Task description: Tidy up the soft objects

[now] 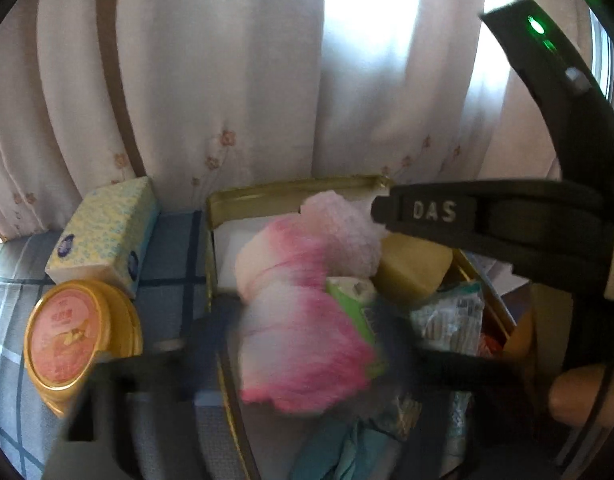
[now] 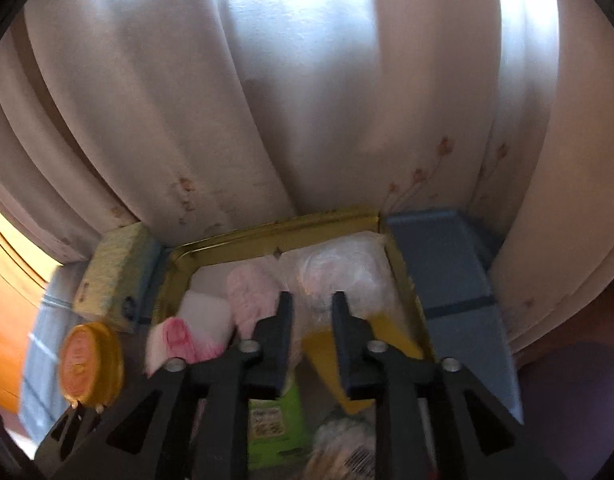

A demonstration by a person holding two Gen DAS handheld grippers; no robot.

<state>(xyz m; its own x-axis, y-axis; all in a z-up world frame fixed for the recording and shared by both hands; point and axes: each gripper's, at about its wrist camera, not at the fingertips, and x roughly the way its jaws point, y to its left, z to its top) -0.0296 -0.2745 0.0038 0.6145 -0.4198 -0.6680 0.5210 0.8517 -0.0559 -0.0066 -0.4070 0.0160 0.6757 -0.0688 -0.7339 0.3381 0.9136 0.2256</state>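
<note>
A gold tin box (image 1: 291, 188) (image 2: 275, 232) holds soft things. In the left wrist view my left gripper (image 1: 303, 344) is shut on a pink-and-white cloth (image 1: 299, 320), held over the box; its fingers are blurred. Behind it lie a pale pink fluffy cloth (image 1: 343, 228), a white sponge (image 1: 235, 244) and a yellow sponge (image 1: 411, 268). My right gripper (image 2: 310, 300) is open above the box, its fingers (image 2: 281, 320) over a clear plastic bag (image 2: 339, 268) and the yellow sponge (image 2: 323, 344). The right gripper also shows at the right of the left wrist view (image 1: 427, 210).
A yellow tissue box (image 1: 103, 232) (image 2: 115, 276) and a round gold-and-pink tin (image 1: 67, 344) (image 2: 87, 364) stand left of the box on a blue checked cloth (image 1: 175, 248). A green packet (image 2: 275, 420) and a teal item (image 1: 347, 448) lie nearer. Curtains (image 1: 267, 80) hang close behind.
</note>
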